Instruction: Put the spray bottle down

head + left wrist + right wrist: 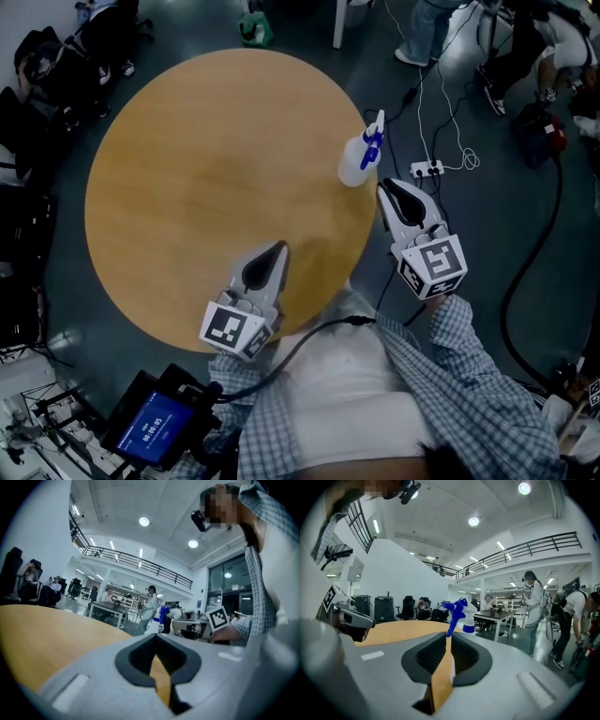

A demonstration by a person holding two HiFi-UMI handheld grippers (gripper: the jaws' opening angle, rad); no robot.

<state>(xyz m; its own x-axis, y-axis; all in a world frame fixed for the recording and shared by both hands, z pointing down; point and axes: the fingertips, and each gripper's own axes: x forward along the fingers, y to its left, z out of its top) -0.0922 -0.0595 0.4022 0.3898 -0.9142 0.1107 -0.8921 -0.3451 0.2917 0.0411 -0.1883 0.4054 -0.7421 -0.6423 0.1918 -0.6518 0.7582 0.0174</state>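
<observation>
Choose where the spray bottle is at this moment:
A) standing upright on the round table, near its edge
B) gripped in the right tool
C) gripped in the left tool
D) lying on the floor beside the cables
A: the spray bottle stands upright on the round table near its edge, apart from the right tool, whose jaws are together with nothing between them.

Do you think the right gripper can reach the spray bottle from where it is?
Probably yes. The spray bottle stands upright near the edge of the table, just ahead of the right gripper, with nothing between them. Its jaws are together, though, so they would have to open first.
</observation>
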